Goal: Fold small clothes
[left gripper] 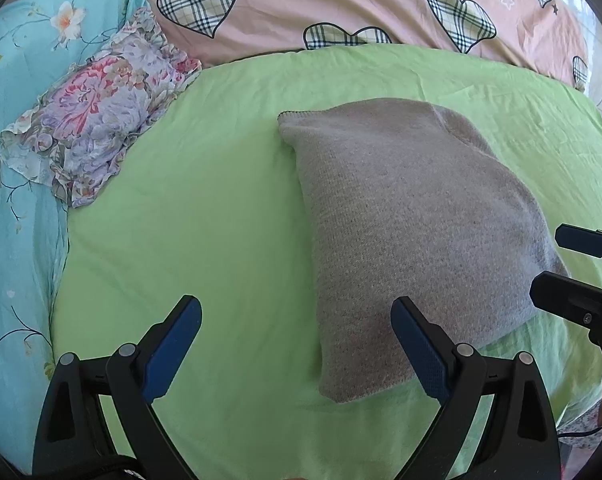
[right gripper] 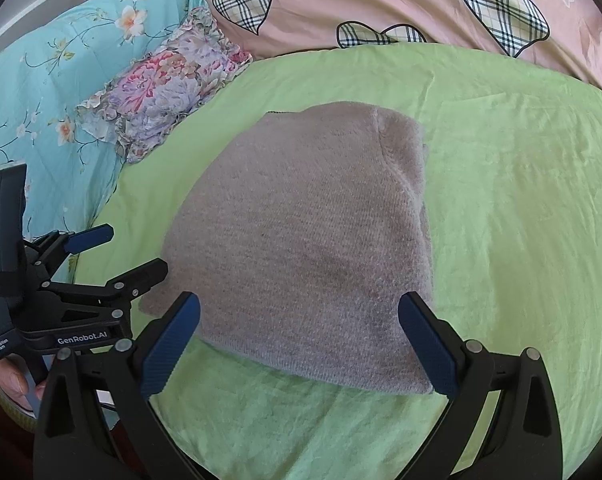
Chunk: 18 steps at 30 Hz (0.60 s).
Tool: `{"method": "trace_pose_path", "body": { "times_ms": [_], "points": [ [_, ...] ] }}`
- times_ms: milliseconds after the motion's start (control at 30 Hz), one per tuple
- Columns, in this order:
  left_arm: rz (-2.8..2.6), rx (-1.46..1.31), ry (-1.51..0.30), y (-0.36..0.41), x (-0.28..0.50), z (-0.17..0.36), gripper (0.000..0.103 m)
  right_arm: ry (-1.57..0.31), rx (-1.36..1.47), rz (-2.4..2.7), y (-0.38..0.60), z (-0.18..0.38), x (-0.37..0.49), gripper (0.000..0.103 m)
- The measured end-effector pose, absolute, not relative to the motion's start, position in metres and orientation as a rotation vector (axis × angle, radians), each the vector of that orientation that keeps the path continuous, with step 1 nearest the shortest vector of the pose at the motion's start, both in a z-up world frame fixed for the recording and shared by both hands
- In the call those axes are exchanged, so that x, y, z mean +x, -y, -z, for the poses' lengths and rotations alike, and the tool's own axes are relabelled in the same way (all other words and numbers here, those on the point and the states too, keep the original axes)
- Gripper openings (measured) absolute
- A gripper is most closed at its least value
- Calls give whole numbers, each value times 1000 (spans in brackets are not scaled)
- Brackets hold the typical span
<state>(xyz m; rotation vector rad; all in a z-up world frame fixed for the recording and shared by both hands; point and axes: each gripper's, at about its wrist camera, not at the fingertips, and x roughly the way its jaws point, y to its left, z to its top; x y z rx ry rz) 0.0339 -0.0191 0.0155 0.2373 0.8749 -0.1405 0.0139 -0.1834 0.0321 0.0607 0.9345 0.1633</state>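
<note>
Left wrist view: grey knit folded on green sheet, lying ahead and to the right of left gripper. Long axis running from near edge away toward pink duvet. Left gripper wide open, empty; right pad over the knit's near left corner, contact unclear. Right gripper at frame's right edge, by the knit's right side, parted, holding nothing.

Right wrist view: knit straight ahead of right gripper, near edge between its 2 pads. Wide open, gripping nothing. Left gripper beside the knit's left corner, open, empty. Right gripper likely nearer. Floral cloth well apart, upper left.
</note>
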Motion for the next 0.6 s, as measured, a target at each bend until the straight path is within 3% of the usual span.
{"method": "trace_pose_path", "body": {
  "times_ms": [600],
  "points": [
    [140, 241, -879, 23, 30, -14, 96, -944, 62, -164, 181, -29, 19, 99]
  ]
}}
